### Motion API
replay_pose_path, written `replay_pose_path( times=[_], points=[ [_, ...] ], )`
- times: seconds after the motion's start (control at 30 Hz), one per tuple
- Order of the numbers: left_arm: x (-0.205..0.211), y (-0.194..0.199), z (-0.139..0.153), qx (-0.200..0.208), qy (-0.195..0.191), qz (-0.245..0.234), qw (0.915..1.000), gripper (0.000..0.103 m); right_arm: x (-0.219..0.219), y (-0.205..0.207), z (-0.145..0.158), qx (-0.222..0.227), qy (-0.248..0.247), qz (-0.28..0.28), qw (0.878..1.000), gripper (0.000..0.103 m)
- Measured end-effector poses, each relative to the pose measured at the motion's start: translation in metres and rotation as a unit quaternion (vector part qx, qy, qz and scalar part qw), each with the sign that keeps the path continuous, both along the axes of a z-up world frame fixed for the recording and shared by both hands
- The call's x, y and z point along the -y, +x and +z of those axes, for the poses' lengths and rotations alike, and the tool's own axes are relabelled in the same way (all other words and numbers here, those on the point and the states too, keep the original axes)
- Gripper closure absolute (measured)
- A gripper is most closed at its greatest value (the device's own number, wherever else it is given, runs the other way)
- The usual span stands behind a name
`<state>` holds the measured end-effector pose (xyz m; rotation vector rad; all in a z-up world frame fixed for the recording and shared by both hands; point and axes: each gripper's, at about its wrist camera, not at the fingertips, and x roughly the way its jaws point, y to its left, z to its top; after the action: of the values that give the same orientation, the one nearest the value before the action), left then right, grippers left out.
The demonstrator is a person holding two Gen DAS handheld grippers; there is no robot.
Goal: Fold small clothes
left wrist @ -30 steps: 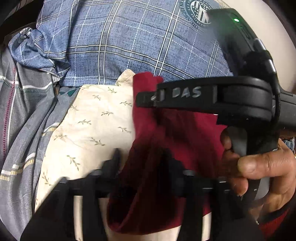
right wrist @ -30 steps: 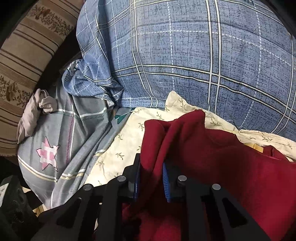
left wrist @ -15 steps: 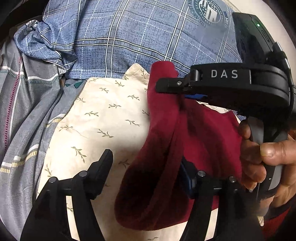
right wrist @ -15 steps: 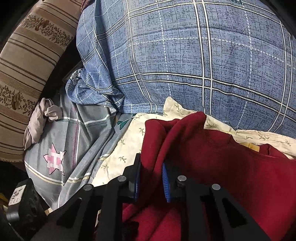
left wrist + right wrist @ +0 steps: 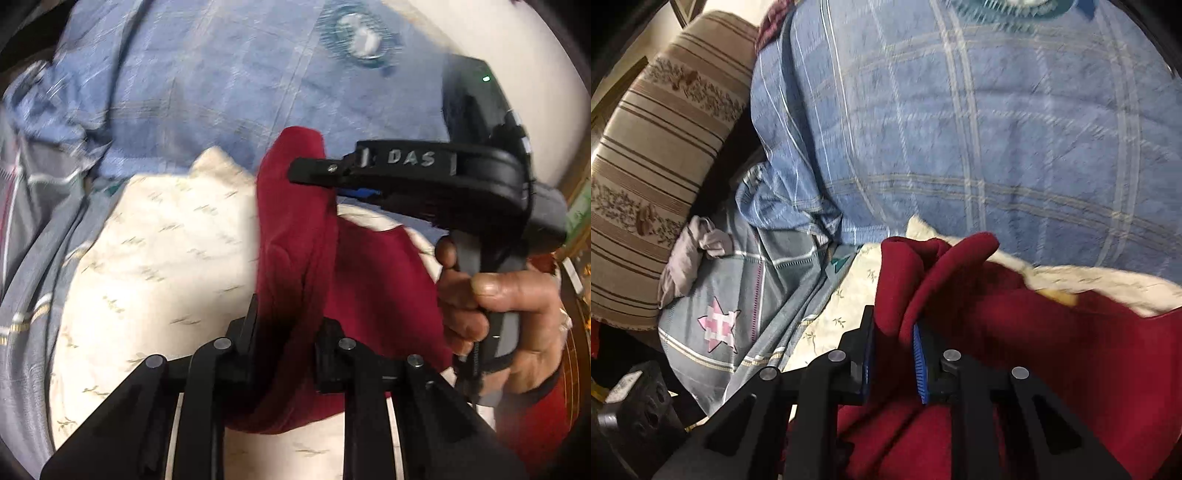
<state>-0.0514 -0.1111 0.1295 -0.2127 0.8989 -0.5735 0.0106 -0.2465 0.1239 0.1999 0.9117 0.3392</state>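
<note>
Red cloth is the thing to fold here, a small soft garment (image 5: 295,236) lying on a cream sheet with little leaf prints (image 5: 159,266), which sits on a bed in front of a big blue checked pillow (image 5: 192,92). On the left, the left gripper (image 5: 286,332) has just been closing, and a bunched fold of the red garment is now pinched between its jaws. On the right, the right gripper (image 5: 892,354) pinches another bunch of the same garment, up near a top corner. The cloth looks light and floppy, so it should sag and crease wherever nothing holds it. It does not look slippery or easy to break. Holding it by two corners or along one edge, hands apart, seems the best way to keep it flat.
</note>
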Motion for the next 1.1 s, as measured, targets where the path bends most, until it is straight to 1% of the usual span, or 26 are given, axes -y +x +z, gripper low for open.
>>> replay_pose_path(
  times=[0.1,0.17,0.23,0.3,0.37,0.43,0.5,0.53,0.57,0.6,0.63,0.67,0.7,0.73,0.77,0.8,0.83,0.87,0.93,0.97,1.03,1.1],
  points=[
    [0.031,-0.012,0.021,0.025,0.003,-0.032,0.9992,0.084,0.018,-0.023,0.025,0.019,-0.008,-0.014,1.0,0.086],
    [0.053,-0.017,0.028,0.025,-0.003,-0.055,0.9982,0.084,0.036,-0.035,0.038,0.029,-0.017,-0.027,0.999,0.087],
    [0.083,-0.022,0.032,0.027,-0.006,-0.08,0.9964,0.084,0.059,-0.043,0.044,0.036,-0.025,-0.045,0.998,0.087],
    [0.11,-0.026,0.029,0.03,-0.004,-0.099,0.9946,0.084,0.091,-0.052,0.043,0.036,-0.024,-0.075,0.996,0.087],
    [0.133,-0.027,0.021,0.021,-0.005,-0.117,0.9929,0.084,0.126,-0.058,0.033,0.026,-0.016,-0.108,0.994,0.087],
    [0.156,-0.029,0.007,0.004,0.0,-0.135,0.9908,0.085,0.157,-0.063,0.015,0.007,-0.005,-0.142,0.99,0.088],
    [0.18,-0.031,-0.015,-0.017,0.017,-0.15,0.9884,0.085,0.178,-0.066,-0.007,-0.016,0.001,-0.168,0.986,0.088],
    [0.186,-0.032,-0.021,-0.021,0.025,-0.155,0.9874,0.085,0.19,-0.067,-0.022,-0.032,0.01,-0.182,0.983,0.088],
    [0.192,-0.033,-0.029,-0.026,0.038,-0.162,0.9857,0.084,0.197,-0.069,-0.032,-0.042,0.017,-0.189,0.981,0.088],
    [0.194,-0.035,-0.033,-0.027,0.046,-0.167,0.9845,0.084,0.202,-0.07,-0.041,-0.05,0.027,-0.195,0.979,0.087],
    [0.193,-0.036,-0.033,-0.026,0.045,-0.17,0.9841,0.078,0.208,-0.073,-0.051,-0.055,0.049,-0.2,0.977,0.085],
    [0.188,-0.037,-0.029,-0.028,0.04,-0.175,0.9834,0.074,0.211,-0.077,-0.054,-0.054,0.069,-0.203,0.975,0.076],
    [0.181,-0.038,-0.024,-0.032,0.034,-0.185,0.9816,0.064,0.213,-0.082,-0.054,-0.052,0.086,-0.209,0.973,0.072],
    [0.175,-0.04,-0.018,-0.032,0.029,-0.191,0.9807,0.054,0.216,-0.086,-0.052,-0.049,0.103,-0.213,0.97,0.06],
    [0.161,-0.044,-0.007,-0.02,0.026,-0.193,0.9806,0.048,0.218,-0.091,-0.05,-0.044,0.121,-0.214,0.968,0.046],
    [0.149,-0.05,0.002,-0.002,0.032,-0.187,0.9819,0.035,0.22,-0.097,-0.047,-0.038,0.138,-0.214,0.966,0.041],
    [0.138,-0.052,0.007,0.015,0.037,-0.179,0.983,0.034,0.219,-0.103,-0.045,-0.033,0.15,-0.211,0.965,0.036],
    [0.124,-0.057,0.014,0.039,0.048,-0.17,0.9835,0.034,0.218,-0.106,-0.043,-0.031,0.151,-0.206,0.966,0.033],
    [0.103,-0.058,0.016,0.061,0.072,-0.152,0.9838,0.034,0.21,-0.107,-0.046,-0.039,0.135,-0.2,0.97,0.031],
    [0.09,-0.057,0.012,0.064,0.082,-0.137,0.9851,0.034,0.206,-0.104,-0.049,-0.047,0.125,-0.196,0.971,0.031],
    [0.072,-0.054,0.001,0.049,0.079,-0.115,0.9891,0.034,0.199,-0.1,-0.056,-0.064,0.104,-0.199,0.972,0.031],
    [0.061,-0.05,-0.014,0.029,0.075,-0.094,0.9923,0.034,0.192,-0.101,-0.056,-0.057,0.093,-0.2,0.974,0.031]
  ],
)
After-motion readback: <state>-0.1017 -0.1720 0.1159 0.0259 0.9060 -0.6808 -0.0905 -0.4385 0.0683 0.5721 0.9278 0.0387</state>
